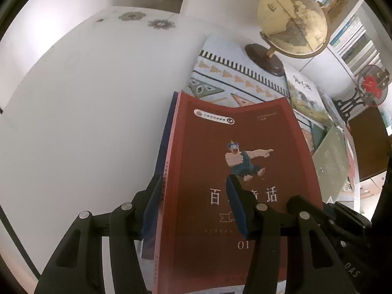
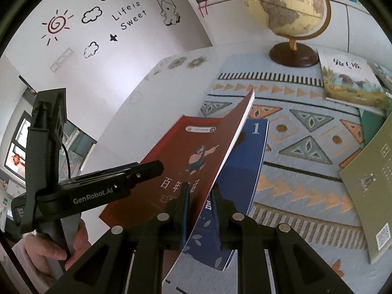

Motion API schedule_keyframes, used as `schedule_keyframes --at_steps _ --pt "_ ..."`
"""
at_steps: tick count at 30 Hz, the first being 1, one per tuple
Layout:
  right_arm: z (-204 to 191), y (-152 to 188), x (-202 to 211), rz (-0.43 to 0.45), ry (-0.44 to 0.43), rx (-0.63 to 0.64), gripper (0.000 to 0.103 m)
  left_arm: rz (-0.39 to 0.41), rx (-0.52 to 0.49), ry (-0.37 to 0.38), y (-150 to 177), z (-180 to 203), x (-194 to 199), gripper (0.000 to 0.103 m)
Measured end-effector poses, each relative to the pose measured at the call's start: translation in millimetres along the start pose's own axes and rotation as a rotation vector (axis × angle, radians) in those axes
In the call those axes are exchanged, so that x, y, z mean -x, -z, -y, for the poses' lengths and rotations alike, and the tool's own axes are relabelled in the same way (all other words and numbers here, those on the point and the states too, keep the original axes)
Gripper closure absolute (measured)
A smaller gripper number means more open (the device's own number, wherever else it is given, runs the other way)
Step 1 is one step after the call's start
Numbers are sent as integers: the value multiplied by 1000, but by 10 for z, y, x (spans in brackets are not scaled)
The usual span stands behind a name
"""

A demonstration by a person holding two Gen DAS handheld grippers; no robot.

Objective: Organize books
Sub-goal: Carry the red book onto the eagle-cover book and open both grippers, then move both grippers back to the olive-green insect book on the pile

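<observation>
we carry the red book [image 1: 235, 171] over the blue book [image 2: 245, 161], left tongs [image 1: 193, 208] and right tongs [image 2: 199, 210] both clamped on them; next, lower them onto the mat [image 2: 306, 127] ahead

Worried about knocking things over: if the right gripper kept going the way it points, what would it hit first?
Probably the patterned mat, beyond the red book and blue book between its fingers; depth is unclear.

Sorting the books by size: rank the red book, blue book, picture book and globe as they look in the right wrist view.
1. Red book, though it is nearest the camera.
2. Blue book, partly hidden by the red one.
3. Globe.
4. Picture book, farther away, so its true size is unsure.
</observation>
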State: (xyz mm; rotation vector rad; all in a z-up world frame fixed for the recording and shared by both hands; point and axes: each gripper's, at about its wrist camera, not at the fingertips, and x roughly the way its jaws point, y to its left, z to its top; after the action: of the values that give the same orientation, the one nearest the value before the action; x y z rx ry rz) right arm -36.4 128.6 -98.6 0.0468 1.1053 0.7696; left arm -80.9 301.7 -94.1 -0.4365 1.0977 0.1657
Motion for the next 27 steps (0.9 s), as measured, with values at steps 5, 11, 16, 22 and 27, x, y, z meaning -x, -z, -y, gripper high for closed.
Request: schedule_keyframes --at_steps 5,11,16,22,27 --pt "94 61 -182 -45 5 -29 87 -21 20 -6 5 -70 -128 54" --pt "300 210 -415 -111 -6 -108 87 -54 33 -17 32 -167 -286 54" --pt "394 201 -480 -122 2 -133 85 -56 30 -36 23 -177 -344 54" --pt "411 189 -494 -128 -3 -138 84 -75 52 -61 -6 -215 -391 51" --pt "448 186 -485 -137 -19 -154 84 -72 77 -69 -38 -277 -330 51"
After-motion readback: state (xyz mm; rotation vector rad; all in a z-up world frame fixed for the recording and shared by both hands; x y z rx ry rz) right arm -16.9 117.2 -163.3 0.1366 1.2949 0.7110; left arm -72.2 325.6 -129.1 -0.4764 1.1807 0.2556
